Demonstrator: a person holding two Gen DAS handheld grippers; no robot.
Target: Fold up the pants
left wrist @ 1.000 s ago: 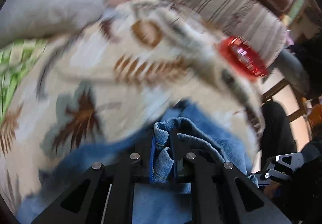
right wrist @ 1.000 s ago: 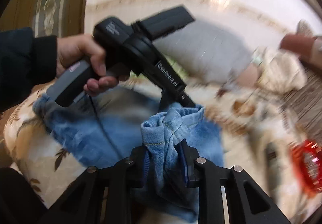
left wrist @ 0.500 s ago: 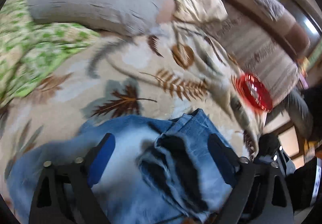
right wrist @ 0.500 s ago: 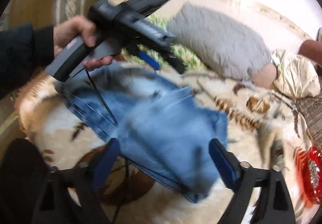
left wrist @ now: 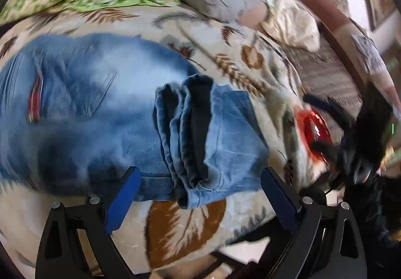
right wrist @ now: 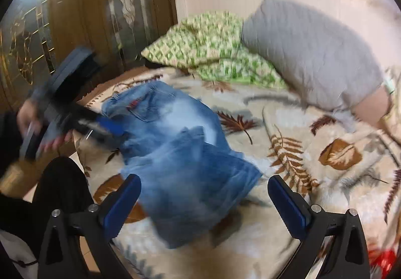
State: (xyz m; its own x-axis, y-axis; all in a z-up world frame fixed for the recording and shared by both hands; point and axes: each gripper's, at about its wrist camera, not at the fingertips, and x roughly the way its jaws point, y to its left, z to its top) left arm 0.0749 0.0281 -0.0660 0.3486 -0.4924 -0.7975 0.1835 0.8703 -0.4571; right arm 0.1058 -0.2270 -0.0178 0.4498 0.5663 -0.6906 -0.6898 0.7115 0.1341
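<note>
Spread over most of the leaf-patterned blanket (right wrist: 313, 178): blue jeans (left wrist: 105, 108), folded, hem ends bunched on top near the bed's front edge. Thick denim, probably heavy, soft but not slippery; best taken at the stacked hems (left wrist: 185, 133) or the waistband. Left gripper (left wrist: 198, 193) wide apart, empty; right gripper (right wrist: 204, 201) opening, nothing pinched.

One jeans (left wrist: 105, 108), two pillows (right wrist: 213, 45) (right wrist: 313, 50), two grippers (left wrist: 198, 193) (right wrist: 204, 200).
</note>
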